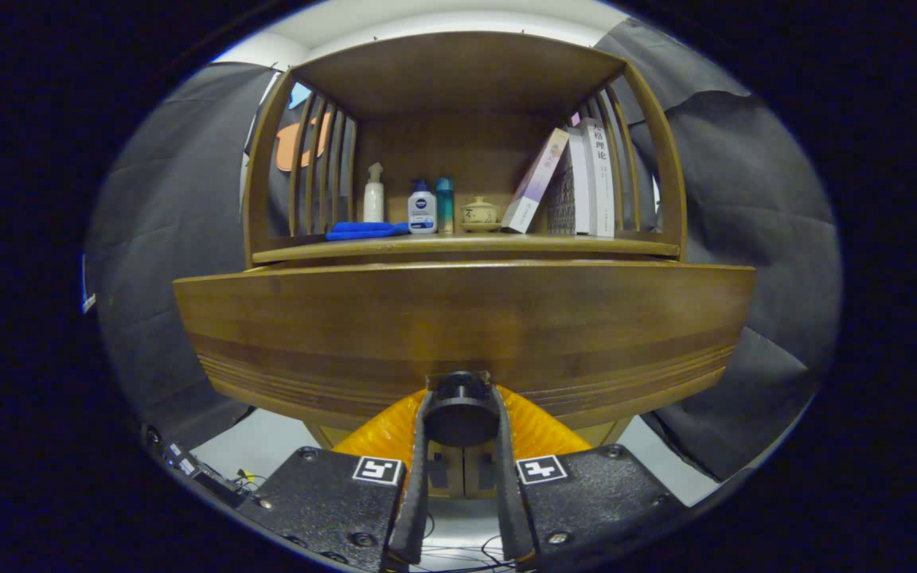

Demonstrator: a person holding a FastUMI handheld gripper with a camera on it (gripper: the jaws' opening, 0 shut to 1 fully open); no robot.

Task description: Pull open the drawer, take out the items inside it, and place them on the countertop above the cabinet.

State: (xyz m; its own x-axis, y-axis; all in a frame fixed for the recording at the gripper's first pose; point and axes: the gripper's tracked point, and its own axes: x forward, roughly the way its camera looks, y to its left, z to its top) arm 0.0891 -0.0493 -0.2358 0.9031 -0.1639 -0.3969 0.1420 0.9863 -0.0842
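Black knob (461, 414) of the wooden drawer (458, 334) sat at 12 o'clock, clamped between the gripper (461, 422) fingers; the pull ran straight back toward 6 o'clock.

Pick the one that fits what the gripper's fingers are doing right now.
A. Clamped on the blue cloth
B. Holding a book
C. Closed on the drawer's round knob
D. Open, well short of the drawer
C: the gripper has both fingers pressed against the dark round knob on the drawer front.

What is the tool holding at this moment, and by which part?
The tool is shut on the drawer knob, one finger on each side of the round black knob on the drawer front.
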